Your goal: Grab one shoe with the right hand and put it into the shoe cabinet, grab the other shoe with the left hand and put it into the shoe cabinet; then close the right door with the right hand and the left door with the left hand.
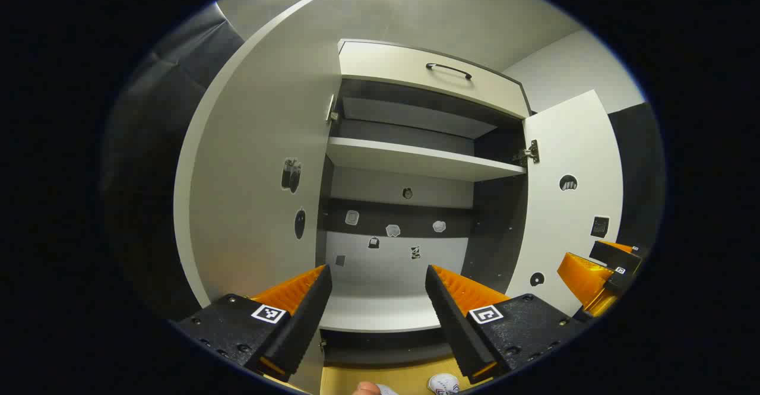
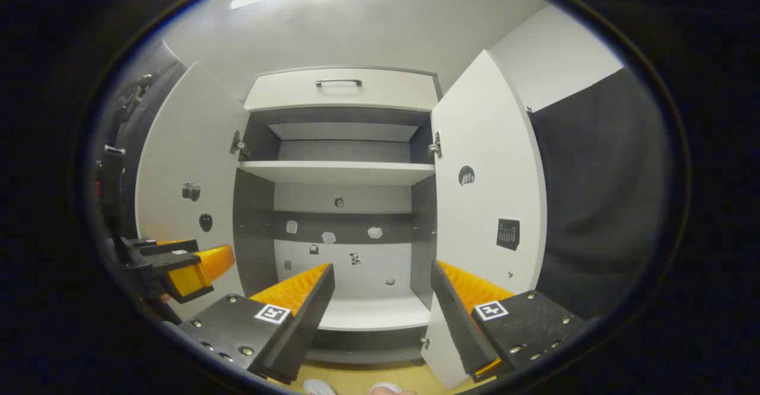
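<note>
Booth: pale walls and a dark cloth backdrop stand behind the shoe cabinet (image 2: 341, 205); a wood-toned floor (image 1: 404, 377) runs below its base.
Left door: the left door (image 2: 190, 187) is swung wide open, hinged on the cabinet's left side.
Left gripper: the left gripper (image 1: 377, 315) is held in front of the cabinet, aimed into its lower compartment; its jaws are spread apart with nothing between them. It also appears at the left edge of the right gripper view, just in front of the left door.
Cabinet interior: the upper shelf (image 2: 338, 172) and the bottom shelf (image 2: 371, 313) are bare, so no shoe is inside yet.
Shoes: pale shoe tips (image 1: 444, 383) peek up at the very bottom of both views, on the floor below the cabinet's front edge. Too little shows to tell their long axis.
Right gripper: the right gripper (image 2: 383, 318) also faces the cabinet's opening, jaws released and empty.
Right door: the right door (image 2: 484, 181) stands open on the cabinet's right side.
Key relation: the shoes lie beneath and behind both grippers' line of sight, away from the cabinet, so I judge the right gripper must tip downward first. Which gripper is nearer cannot be told.
</note>
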Demonstrator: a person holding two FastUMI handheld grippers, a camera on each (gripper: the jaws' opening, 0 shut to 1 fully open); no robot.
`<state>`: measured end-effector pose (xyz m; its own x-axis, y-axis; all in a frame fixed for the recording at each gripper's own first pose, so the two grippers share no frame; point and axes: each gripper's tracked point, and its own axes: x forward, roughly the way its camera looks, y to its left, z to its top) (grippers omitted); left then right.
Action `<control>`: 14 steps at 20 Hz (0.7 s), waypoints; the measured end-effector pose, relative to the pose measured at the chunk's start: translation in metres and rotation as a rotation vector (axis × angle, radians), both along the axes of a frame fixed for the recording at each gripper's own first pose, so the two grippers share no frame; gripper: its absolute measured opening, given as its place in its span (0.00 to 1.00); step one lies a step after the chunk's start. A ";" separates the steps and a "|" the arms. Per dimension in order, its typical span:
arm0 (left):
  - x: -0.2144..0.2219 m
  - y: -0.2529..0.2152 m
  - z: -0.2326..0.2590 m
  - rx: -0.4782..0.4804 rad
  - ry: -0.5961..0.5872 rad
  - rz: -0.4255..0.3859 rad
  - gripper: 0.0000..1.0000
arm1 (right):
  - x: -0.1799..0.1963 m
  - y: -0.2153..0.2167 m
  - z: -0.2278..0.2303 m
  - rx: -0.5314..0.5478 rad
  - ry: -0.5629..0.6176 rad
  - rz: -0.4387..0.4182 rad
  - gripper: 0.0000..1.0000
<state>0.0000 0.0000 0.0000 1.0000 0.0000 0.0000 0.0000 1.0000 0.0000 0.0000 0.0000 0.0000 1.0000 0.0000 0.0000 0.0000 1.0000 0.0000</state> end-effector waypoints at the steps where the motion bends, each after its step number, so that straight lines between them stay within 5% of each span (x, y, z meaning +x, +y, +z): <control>1: 0.000 0.001 0.000 0.001 0.000 0.007 0.96 | 0.000 0.002 -0.002 0.002 0.004 0.008 0.94; 9: -0.014 0.009 -0.002 0.000 0.010 0.033 0.96 | 0.001 0.009 -0.061 -0.029 0.137 0.048 0.94; 14: -0.020 0.012 -0.004 -0.018 0.022 0.047 0.96 | -0.003 0.012 -0.109 -0.039 0.258 0.074 0.81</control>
